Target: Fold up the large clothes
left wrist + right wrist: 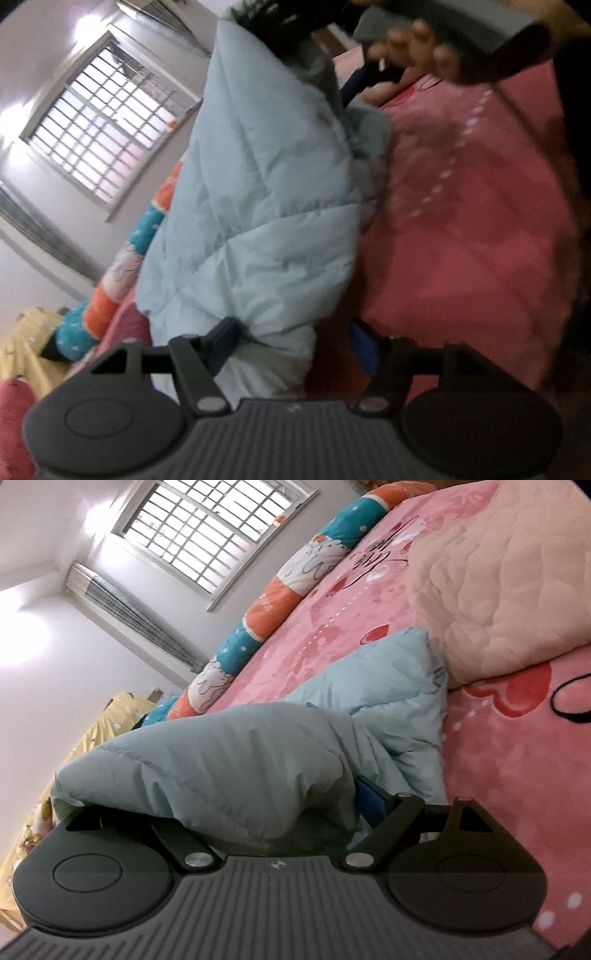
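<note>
A light blue puffy jacket (251,206) lies lengthwise on the pink bed (461,240). In the left wrist view my left gripper (291,339) stands open around the jacket's near end. Its left finger (221,338) touches the cloth, while the blue-padded right finger (364,347) is clear of it. At the far end a person's hand (417,51) holds my right gripper (351,92), which lifts the jacket there. In the right wrist view the jacket (229,760) bunches thickly across my right gripper (266,805). It hides the left finger, and only the blue right pad (371,801) shows.
A cream quilted blanket (498,590) lies folded on the bed beside the jacket. A rolled orange, teal and white quilt (295,583) runs along the bed's far edge under a barred window (214,528). Yellow bedding (107,720) sits beyond the bed's end.
</note>
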Action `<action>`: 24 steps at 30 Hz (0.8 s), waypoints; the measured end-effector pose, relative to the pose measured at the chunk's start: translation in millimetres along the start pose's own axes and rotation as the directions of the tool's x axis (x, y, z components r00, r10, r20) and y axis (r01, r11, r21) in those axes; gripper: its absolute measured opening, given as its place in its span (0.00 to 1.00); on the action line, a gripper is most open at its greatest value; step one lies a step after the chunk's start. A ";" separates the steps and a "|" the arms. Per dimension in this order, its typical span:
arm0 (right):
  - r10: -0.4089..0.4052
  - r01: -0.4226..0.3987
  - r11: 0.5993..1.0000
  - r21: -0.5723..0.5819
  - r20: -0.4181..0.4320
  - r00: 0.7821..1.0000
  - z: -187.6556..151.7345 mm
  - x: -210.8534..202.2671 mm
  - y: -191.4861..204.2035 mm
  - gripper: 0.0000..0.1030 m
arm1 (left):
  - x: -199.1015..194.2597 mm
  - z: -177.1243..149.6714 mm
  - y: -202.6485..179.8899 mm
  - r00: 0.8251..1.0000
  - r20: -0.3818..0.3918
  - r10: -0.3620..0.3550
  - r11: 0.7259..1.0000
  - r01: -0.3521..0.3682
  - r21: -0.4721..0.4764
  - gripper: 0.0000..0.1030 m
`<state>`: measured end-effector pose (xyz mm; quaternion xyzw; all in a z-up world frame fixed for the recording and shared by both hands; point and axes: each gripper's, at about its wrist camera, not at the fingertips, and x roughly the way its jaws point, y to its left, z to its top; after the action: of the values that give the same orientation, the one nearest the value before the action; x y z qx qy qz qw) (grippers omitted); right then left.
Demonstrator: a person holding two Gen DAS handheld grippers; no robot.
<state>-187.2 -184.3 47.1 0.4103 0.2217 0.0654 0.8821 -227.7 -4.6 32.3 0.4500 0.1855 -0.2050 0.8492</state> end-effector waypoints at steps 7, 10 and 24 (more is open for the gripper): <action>0.012 -0.012 0.999 -0.051 -0.004 1.000 -0.4 -2.6 6.4 1.00 | 35.0 23.1 45.6 0.998 -0.055 -0.015 0.971 0.001 -0.238 0.19; 0.003 -0.003 0.996 -0.094 -0.004 1.000 -0.9 -5.0 11.6 1.00 | 40.4 32.6 100.3 0.996 -0.035 -0.080 0.855 0.051 -0.515 0.08; -0.025 0.013 0.995 -0.098 -0.120 0.992 -12.5 10.0 7.6 1.00 | 82.0 90.9 269.7 0.995 0.095 0.029 0.574 0.061 -0.817 0.03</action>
<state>-183.3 -167.7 42.4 0.3603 0.2752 0.0923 0.8865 -7.4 42.0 224.8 -0.0052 0.2217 -0.1257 0.9670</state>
